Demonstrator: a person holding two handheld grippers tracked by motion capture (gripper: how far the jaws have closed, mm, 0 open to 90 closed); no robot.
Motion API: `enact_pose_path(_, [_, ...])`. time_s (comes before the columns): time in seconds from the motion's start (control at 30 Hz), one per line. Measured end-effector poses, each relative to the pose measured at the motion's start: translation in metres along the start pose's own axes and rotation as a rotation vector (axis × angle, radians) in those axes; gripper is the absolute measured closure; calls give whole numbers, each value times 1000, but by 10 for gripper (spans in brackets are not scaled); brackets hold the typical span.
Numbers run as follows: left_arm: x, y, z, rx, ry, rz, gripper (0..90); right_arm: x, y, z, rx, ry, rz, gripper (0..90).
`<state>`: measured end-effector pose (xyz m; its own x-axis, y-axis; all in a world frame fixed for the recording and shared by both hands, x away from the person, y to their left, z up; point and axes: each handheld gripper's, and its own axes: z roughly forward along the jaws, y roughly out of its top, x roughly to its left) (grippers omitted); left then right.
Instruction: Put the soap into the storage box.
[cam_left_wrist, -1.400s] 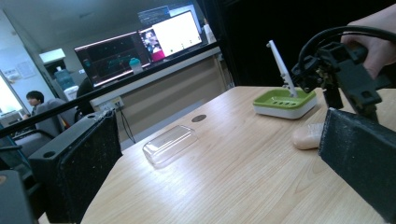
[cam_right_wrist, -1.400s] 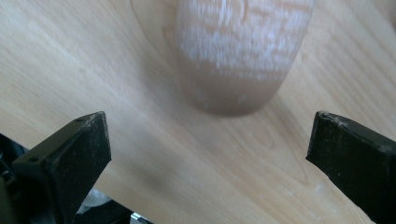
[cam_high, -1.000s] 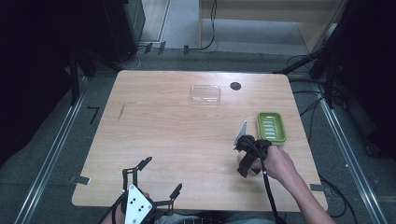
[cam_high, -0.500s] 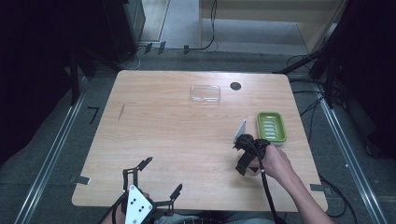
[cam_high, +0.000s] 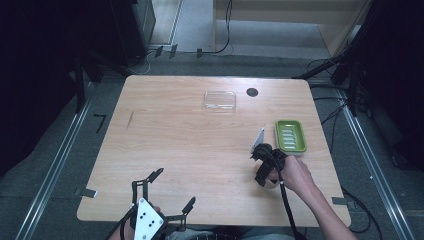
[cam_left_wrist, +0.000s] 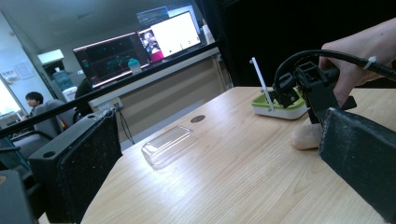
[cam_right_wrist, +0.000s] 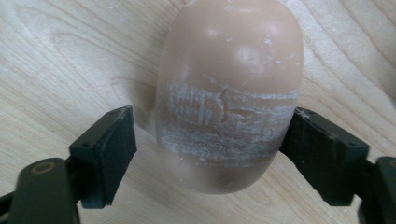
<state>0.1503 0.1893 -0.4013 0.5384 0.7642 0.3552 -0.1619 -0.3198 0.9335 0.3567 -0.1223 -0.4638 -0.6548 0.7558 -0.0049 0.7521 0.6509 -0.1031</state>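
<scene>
Soap bar (cam_right_wrist: 229, 93), tan and oval, lying flat on wooden table (cam_high: 190, 140) near its right edge, just short of green soap dish (cam_high: 291, 135). Right gripper (cam_right_wrist: 208, 154) straddling it, jaws apart: right pad apparently touching, left pad showing a gap. Left gripper (cam_high: 162, 192) idling wide open at near edge. Risk: uneven closing pushing the smooth rounded bar sideways, or squirting it out.
</scene>
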Motion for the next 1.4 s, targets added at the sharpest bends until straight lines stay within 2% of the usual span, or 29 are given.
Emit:
enact_pose_path(0.17, [0,0,0,0,0,-1,0,-3,-1,1,-5,-7,11,283])
enact_pose_path(0.47, [0,0,0,0,0,-1,0,-7,-1,3,1,13,15,325])
enact_pose_path(1.4, [0,0,0,-2,0,0,0,-6,-1,3,6,4,-2,336])
